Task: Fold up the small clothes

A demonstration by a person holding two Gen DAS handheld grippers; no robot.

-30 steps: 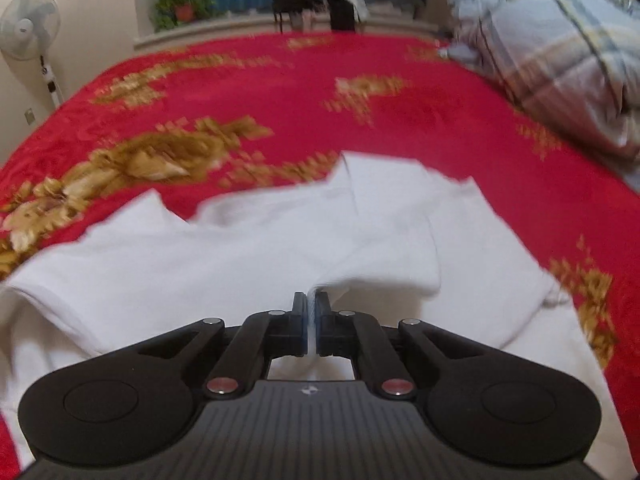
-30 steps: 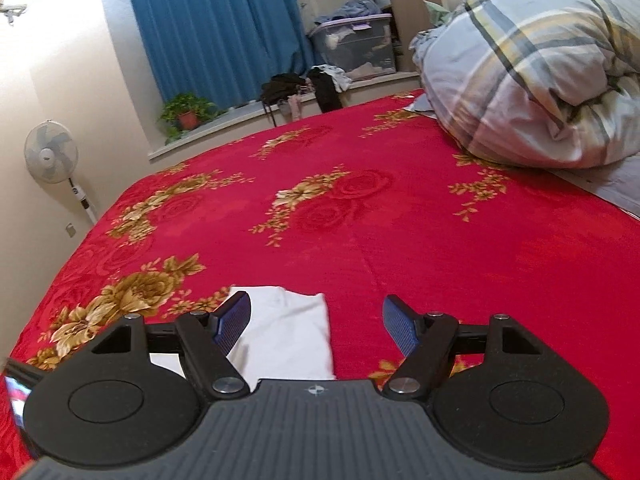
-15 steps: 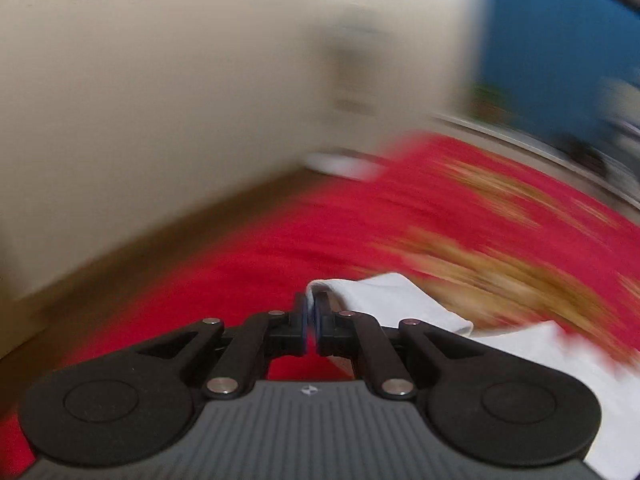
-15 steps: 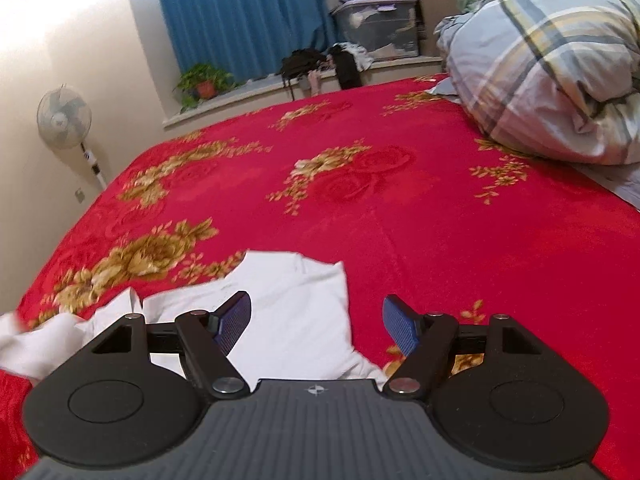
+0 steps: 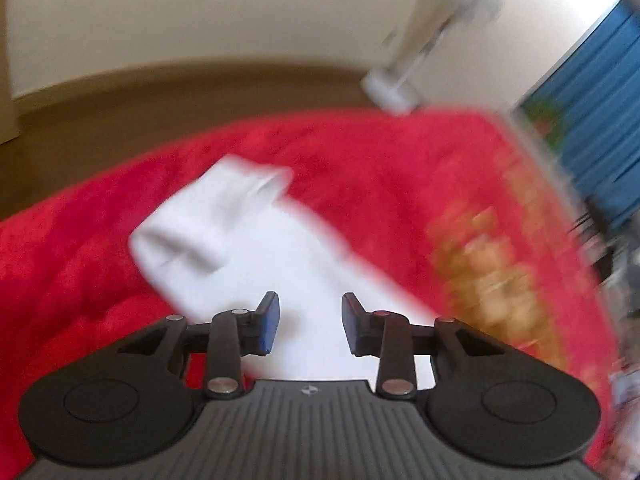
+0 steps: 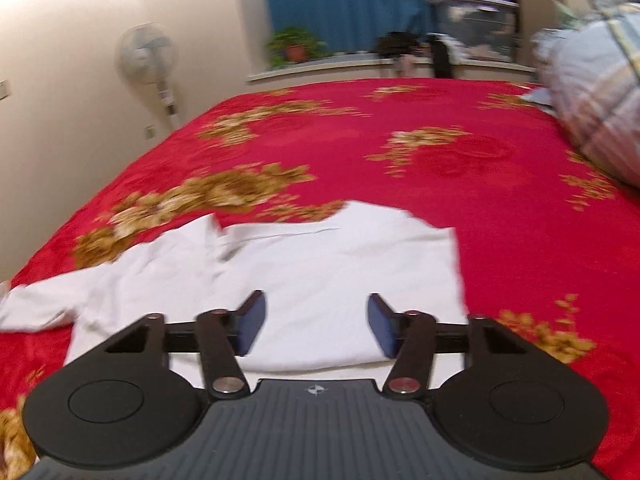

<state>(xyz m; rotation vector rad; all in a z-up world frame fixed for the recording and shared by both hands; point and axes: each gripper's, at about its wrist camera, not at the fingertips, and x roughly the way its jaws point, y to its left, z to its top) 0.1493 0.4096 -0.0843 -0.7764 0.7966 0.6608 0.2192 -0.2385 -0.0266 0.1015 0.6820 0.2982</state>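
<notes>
A small white shirt (image 6: 320,264) lies spread on the red flowered bedspread (image 6: 400,140), its right side folded in with a straight edge and one sleeve stretched out to the left. In the blurred left wrist view that sleeve (image 5: 216,216) lies ahead of my left gripper (image 5: 310,322), which is open and empty just above the white cloth. My right gripper (image 6: 314,322) is open and empty, low over the shirt's near hem.
A plaid duvet (image 6: 596,92) is heaped at the bed's far right. A standing fan (image 6: 150,60) stands by the left wall; it also shows in the left wrist view (image 5: 432,28). Plant, boxes and blue curtain (image 6: 344,4) line the far window ledge. The bed's left edge drops to a brown floor (image 5: 120,100).
My left gripper was shut on the shirt's cloth, swung left carrying the sleeve outward, and has opened and let go. My right gripper stayed open and pulled back, bringing more of the shirt into view.
</notes>
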